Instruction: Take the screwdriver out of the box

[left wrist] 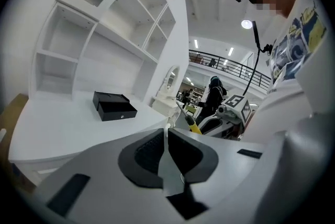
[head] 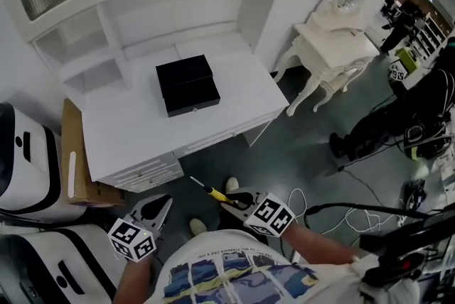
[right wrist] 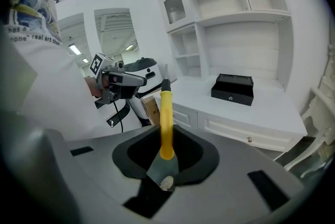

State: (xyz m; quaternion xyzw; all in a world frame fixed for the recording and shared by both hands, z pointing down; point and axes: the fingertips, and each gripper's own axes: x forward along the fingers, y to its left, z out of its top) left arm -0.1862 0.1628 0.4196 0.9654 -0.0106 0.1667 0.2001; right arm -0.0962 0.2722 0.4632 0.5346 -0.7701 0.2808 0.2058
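Yellow-handled screwdriver [right wrist: 166, 123]: clamped between the jaws of right gripper [right wrist: 165, 152], shaft pointing outward, well clear of the box. Left gripper [left wrist: 166, 152]: jaws pressed together, nothing held. Black box [head: 187, 85]: farther off, on white desk [head: 128, 132].

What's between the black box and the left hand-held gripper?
Between black box and left hand-held gripper: only bare white desk top and drawer fronts, per head view.
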